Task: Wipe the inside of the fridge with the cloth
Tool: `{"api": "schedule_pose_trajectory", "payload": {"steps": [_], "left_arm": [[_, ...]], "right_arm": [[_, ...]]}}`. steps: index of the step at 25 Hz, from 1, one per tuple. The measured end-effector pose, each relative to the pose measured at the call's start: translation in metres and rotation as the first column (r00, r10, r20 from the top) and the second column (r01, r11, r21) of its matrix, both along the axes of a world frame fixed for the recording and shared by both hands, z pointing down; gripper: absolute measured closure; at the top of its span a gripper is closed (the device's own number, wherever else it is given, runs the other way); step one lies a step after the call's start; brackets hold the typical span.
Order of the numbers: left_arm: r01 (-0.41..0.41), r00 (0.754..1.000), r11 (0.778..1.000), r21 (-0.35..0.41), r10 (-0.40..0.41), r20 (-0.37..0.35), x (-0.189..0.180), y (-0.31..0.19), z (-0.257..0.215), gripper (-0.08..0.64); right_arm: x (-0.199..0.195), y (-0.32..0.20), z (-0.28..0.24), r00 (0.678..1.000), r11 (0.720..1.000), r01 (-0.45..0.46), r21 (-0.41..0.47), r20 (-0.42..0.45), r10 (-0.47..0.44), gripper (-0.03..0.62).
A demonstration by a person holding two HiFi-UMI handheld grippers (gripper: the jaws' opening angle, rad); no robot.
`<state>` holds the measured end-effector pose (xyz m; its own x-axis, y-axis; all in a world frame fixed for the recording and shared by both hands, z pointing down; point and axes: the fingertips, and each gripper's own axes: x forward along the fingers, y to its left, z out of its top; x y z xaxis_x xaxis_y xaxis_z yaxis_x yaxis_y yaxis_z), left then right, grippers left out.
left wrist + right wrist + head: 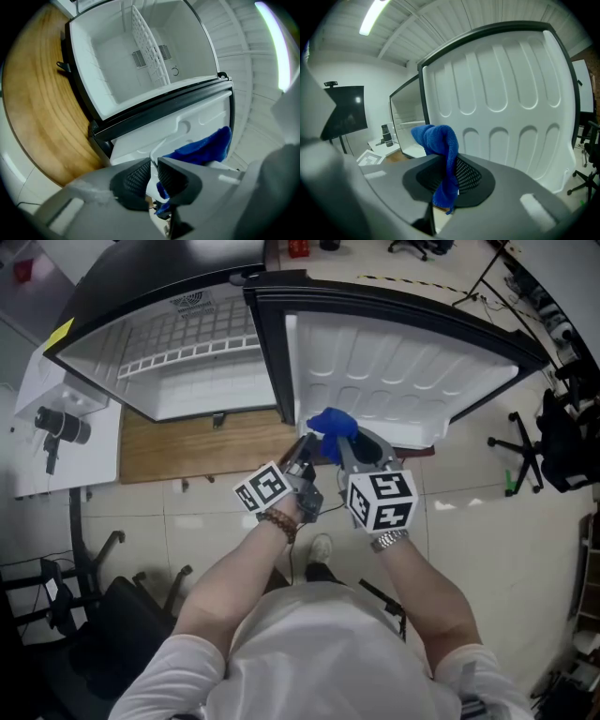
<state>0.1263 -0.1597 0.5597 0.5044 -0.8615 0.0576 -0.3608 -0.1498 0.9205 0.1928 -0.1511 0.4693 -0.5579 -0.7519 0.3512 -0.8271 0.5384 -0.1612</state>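
Note:
The small fridge (187, 371) stands open, its white door liner (394, 371) swung to the right. My right gripper (345, 448) is shut on a blue cloth (330, 423), which bunches above the jaws just in front of the door's lower edge. In the right gripper view the cloth (438, 138) drapes over the pads of that gripper (449, 161), with the ribbed liner (501, 103) behind. My left gripper (305, 451) sits close beside it. In the left gripper view its jaws (154, 161) stand a narrow gap apart with nothing pressed between them; the cloth (206, 146) shows just beyond the right jaw.
A wire shelf (150, 47) divides the white compartment (108, 65). The fridge rests on a wooden top (187, 446). A white desk (94, 437) with a black device (61, 423) is at the left. Office chairs (539, 437) stand at the right, a black chair (112, 615) at the lower left.

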Motion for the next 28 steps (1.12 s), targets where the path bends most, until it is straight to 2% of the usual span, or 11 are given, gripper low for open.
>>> {"api": "schedule_pose_trajectory", "payload": {"steps": [6, 15, 20, 28], "left_arm": [[0.003, 1.000, 0.999, 0.041, -0.003, -0.003, -0.008, 0.003, -0.010, 0.518], [-0.008, 1.000, 0.999, 0.035, 0.008, 0.009, -0.012, 0.006, -0.015, 0.528], [-0.008, 1.000, 0.999, 0.036, 0.008, 0.000, -0.015, 0.006, -0.016, 0.532], [-0.004, 1.000, 0.999, 0.037, 0.005, -0.009, -0.015, 0.008, -0.020, 0.532]], "right_arm": [[-0.016, -0.004, 0.023, 1.000, 0.995, 0.022, -0.098, -0.002, -0.022, 0.540], [-0.033, -0.001, 0.052, 0.994, 0.979, 0.025, -0.203, -0.101, -0.046, 0.540], [-0.009, 0.000, 0.056, 0.991, 0.976, -0.030, -0.217, -0.136, 0.000, 0.540], [0.055, 0.004, 0.057, 0.982, 0.966, -0.142, -0.215, -0.151, 0.111, 0.540]]}}
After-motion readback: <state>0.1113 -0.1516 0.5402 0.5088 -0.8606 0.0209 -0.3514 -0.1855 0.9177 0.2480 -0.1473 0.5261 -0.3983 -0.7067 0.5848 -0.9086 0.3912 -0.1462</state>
